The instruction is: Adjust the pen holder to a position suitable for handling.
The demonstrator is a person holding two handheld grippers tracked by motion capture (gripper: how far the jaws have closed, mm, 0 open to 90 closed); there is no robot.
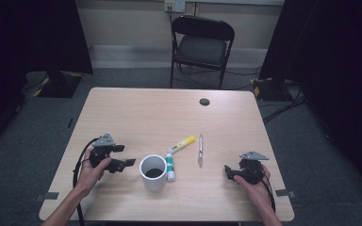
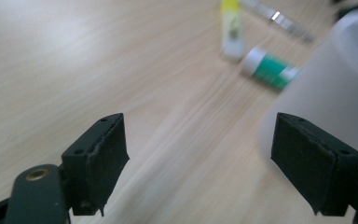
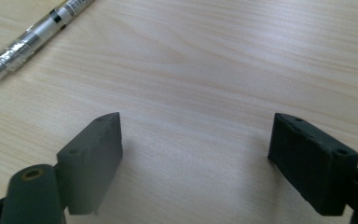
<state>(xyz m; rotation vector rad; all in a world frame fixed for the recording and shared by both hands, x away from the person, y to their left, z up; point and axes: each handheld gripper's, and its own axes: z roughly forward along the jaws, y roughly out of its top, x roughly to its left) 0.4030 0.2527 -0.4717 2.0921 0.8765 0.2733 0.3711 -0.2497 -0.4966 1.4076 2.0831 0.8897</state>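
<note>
left gripper [image 1: 127,162]: jaws wide, nothing between them, just left of the white cup [image 1: 153,172]
right gripper [image 1: 227,170]: jaws wide, empty, over bare table [image 1: 136,113]
white cup: upright, near front edge
glue stick [image 1: 170,165]: lying against the cup's right side
highlighter [image 1: 183,143]: behind the glue stick
pen [image 1: 200,149]: lying right of the highlighter

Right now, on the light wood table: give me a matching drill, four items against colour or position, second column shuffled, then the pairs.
Items:
1. white cylindrical cup
2. yellow highlighter marker
3. clear silver-tipped pen
4. white glue stick with green label

Descriptions:
A. lies against the cup's right side
B. stands upright beside the left gripper
C. farthest right of the four
D. bright yellow body, white tip by the glue stick

Pairs: 1-B, 2-D, 3-C, 4-A
</note>
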